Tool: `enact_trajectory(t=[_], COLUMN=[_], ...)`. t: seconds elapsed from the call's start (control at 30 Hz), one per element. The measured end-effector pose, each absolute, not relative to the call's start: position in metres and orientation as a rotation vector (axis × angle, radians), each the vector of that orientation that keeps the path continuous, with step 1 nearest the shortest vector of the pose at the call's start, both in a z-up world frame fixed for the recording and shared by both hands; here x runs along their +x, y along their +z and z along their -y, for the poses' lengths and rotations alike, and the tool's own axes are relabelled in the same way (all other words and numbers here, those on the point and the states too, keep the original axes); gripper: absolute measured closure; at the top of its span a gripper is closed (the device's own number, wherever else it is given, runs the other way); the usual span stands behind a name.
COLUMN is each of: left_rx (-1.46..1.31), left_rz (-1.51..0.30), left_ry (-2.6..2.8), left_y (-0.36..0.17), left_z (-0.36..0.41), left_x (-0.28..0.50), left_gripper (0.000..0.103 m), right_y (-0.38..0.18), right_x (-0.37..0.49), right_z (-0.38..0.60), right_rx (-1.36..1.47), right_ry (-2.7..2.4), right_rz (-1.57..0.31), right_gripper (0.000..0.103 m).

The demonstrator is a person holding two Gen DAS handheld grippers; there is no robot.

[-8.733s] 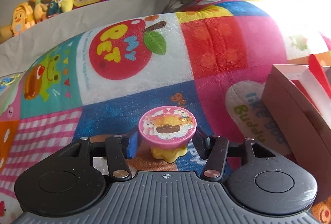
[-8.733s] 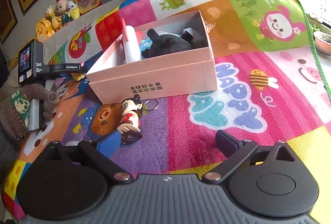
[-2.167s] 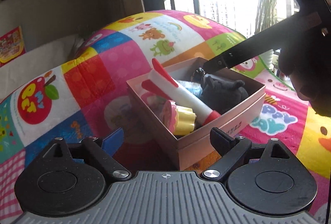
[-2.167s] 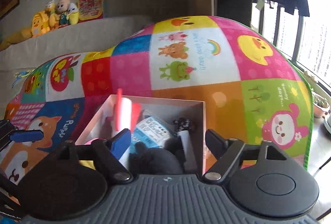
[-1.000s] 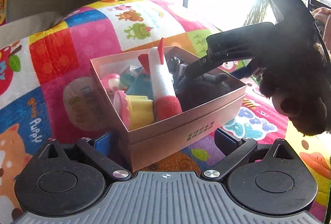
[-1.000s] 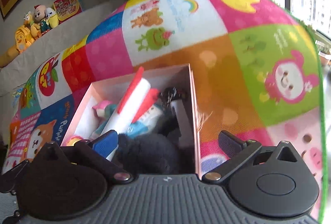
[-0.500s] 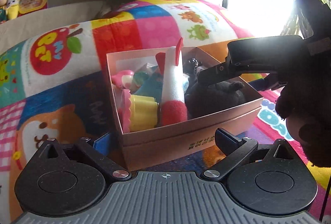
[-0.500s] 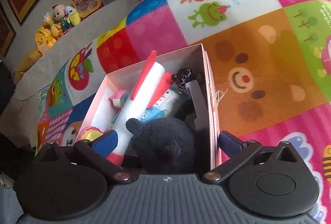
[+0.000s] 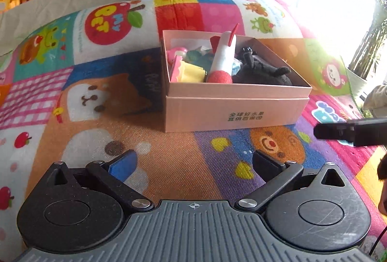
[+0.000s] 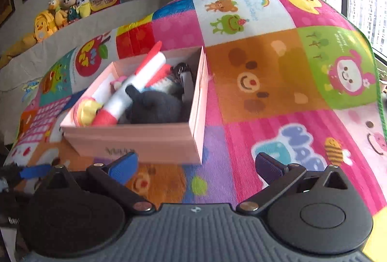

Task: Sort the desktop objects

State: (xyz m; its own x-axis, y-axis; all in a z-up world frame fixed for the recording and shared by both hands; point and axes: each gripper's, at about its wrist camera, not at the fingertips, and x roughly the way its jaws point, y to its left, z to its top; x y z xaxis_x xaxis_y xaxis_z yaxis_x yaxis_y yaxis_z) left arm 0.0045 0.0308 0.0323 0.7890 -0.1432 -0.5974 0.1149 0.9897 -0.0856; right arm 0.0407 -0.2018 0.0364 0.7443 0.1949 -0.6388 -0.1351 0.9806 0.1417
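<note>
Colourful play mat [image 9: 101, 116] all round; pink box [image 9: 232, 107] sits mid-mat, toys inside, rocket [image 9: 223, 56] sticking up. Our left gripper [image 9: 193, 161] and right gripper [image 10: 196, 165] are both spread, empty. We'd scan the mat for strays before stopping.

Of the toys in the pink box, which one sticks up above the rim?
The white foam rocket with red fins: it leans diagonally, its red-finned end rising above the pink box. The black plush and yellow cupcake toy sit lower.
</note>
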Motion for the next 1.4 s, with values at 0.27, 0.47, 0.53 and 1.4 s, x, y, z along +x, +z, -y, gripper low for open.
enact_trajectory(t=[0.27, 0.47, 0.53, 1.4], left_rx=[0.042, -0.002, -0.001, -0.011], left_rz=[-0.71, -0.694, -0.692, -0.693], left_ry=[-0.014, 0.054, 0.056, 0.051], left_y=[0.02, 0.014, 0.014, 0.015], left_z=[-0.013, -0.012, -0.012, -0.013], left_x=[0.012, 0.032, 0.032, 0.032], left_gripper=[0.0, 0.0, 0.0, 0.0], right_y=[0.004, -0.006, -0.005, -0.011], right_x=[0.02, 0.044, 0.048, 0.036], right_z=[0.203, 0.177, 0.179, 0.176], right_rx=[0.086, -0.078, -0.05, -0.039], right_ry=[0.143, 0.152, 0.152, 0.125], right_rz=[-0.8, -0.767, -0.769, -0.691], right_gripper=[0.0, 0.0, 0.0, 0.0])
